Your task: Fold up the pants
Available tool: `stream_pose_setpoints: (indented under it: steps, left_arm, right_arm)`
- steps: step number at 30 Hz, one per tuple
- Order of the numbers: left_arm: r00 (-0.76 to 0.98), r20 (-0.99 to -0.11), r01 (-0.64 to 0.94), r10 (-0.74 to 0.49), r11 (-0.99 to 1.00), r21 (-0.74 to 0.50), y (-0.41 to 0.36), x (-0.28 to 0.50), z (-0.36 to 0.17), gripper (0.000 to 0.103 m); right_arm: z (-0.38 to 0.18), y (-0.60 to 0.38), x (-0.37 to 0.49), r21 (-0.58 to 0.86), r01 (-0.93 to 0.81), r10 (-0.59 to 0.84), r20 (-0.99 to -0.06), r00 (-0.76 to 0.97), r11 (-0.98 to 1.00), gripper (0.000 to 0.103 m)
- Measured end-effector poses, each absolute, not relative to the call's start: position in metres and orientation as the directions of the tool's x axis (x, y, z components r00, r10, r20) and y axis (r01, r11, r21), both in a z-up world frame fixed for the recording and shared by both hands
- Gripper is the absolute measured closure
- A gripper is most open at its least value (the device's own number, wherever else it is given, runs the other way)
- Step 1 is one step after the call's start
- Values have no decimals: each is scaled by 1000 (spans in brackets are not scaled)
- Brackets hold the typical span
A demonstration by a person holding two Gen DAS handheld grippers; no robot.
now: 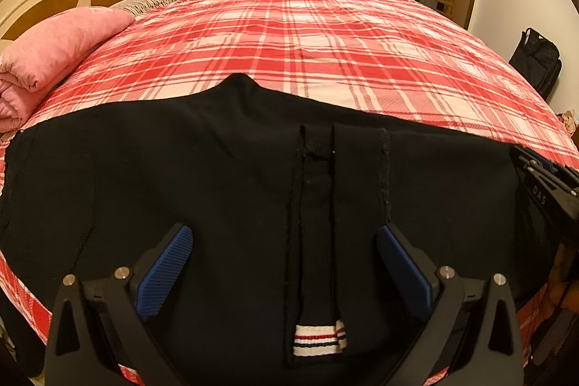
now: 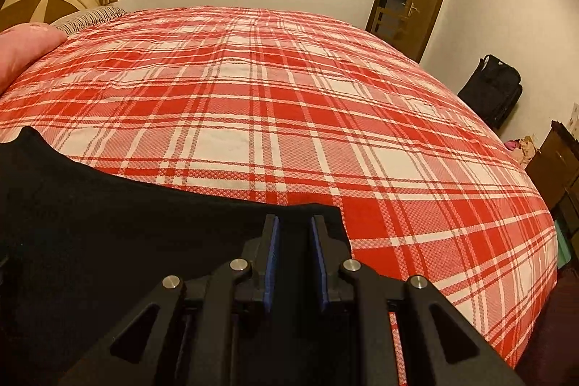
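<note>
Black pants [image 1: 224, 176] lie spread across the near edge of a bed [image 1: 325, 35] covered in red-and-white plaid, with a striped ribbon tab [image 1: 318, 337] at six o'clock in the left wrist view. The left hand-held gripper [image 1: 284, 263] hovers over the cloth with its jaws wide apart, gripping nothing. The right hand-held gripper [image 2: 292, 241], jaws narrowed to a slim gap, sits at the pants' right corner; black fabric seems to lie between its pads, though the grip is hard to confirm. A pink pillow [image 1: 54, 49] rests at ten o'clock.
</note>
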State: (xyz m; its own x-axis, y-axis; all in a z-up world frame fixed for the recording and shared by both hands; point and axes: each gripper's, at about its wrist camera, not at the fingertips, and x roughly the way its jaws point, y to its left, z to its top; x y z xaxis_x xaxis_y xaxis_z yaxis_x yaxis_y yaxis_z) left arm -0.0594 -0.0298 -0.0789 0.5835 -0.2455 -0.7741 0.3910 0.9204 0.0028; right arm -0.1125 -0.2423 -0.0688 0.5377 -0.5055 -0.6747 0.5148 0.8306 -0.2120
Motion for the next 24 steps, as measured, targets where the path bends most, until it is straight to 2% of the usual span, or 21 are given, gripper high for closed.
stream_pose_setpoints:
  steps: [5, 10, 13, 18, 21, 24]
  left_arm:
    - [594, -770, 381, -233, 924, 15, -20, -59, -73, 0]
    - [624, -745, 299, -234, 953, -49, 33, -52, -60, 0]
    - [666, -730, 177, -157, 983, -50, 80, -47, -56, 0]
    - [718, -696, -61, 10, 997, -48, 162, -43, -50, 0]
    - [718, -691, -202, 82, 975, -94, 211, -40, -52, 0]
    - [704, -704, -318, 98, 929, -188, 252, -38, -60, 0]
  right_arm:
    - [-57, -243, -124, -142, 541, -473, -693, 544, 829, 84]
    - [-29, -205, -142, -98, 478, -435, -602, 670, 873, 81]
    - [-29, -181, -144, -37, 403, -342, -601, 722, 915, 76]
    - [-40, -148, -144, 9, 325, -252, -613, 749, 946, 76]
    - [-42, -136, -144, 26, 291, -213, -617, 757, 956, 76]
    - [-38, -130, -147, 16, 278, -215, -593, 776, 960, 76]
